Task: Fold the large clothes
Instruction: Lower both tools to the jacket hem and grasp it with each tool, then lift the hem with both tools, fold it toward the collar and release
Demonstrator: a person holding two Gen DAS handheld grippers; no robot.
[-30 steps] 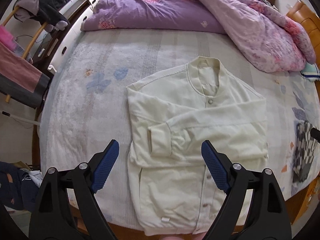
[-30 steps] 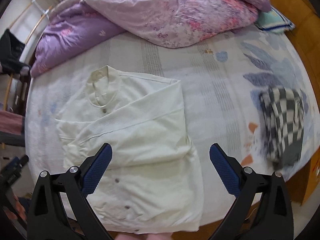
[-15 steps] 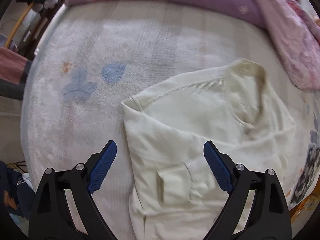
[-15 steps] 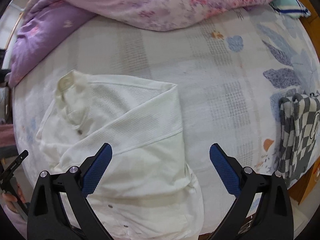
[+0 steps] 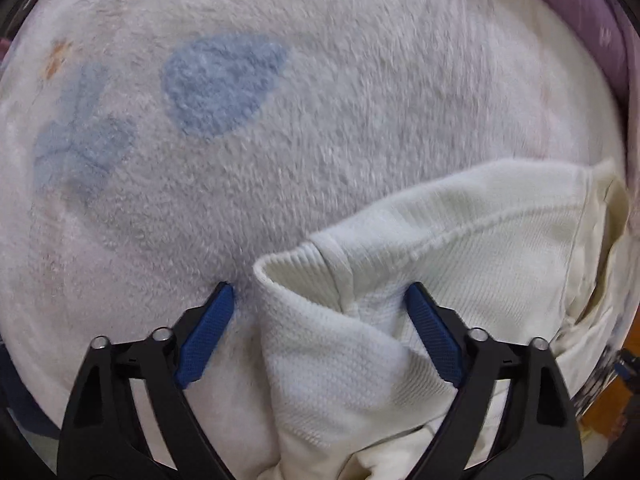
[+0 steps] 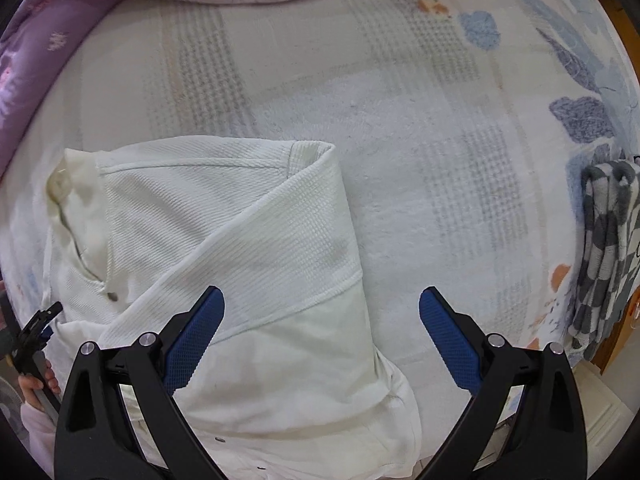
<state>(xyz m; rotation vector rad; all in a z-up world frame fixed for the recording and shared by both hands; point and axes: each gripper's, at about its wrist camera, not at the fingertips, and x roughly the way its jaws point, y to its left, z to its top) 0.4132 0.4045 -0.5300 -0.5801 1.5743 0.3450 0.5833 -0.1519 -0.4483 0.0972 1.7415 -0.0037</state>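
the cream knitted jacket (image 6: 224,248) lies flat on the fluffy white bed blanket (image 6: 420,128), sleeves folded in. the left gripper (image 5: 318,334) and right gripper (image 6: 320,336) each sit wide open over a shoulder corner, holding nothing, probably to grab both and fold.

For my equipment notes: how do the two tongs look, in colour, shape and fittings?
Both tongs look alike. The left tongs and right tongs each have two black, angular arms with triangular cut-outs and silver round bolts. Each arm ends in a blue pad with a fine cross-hatched grip texture. No cables or lettering show.
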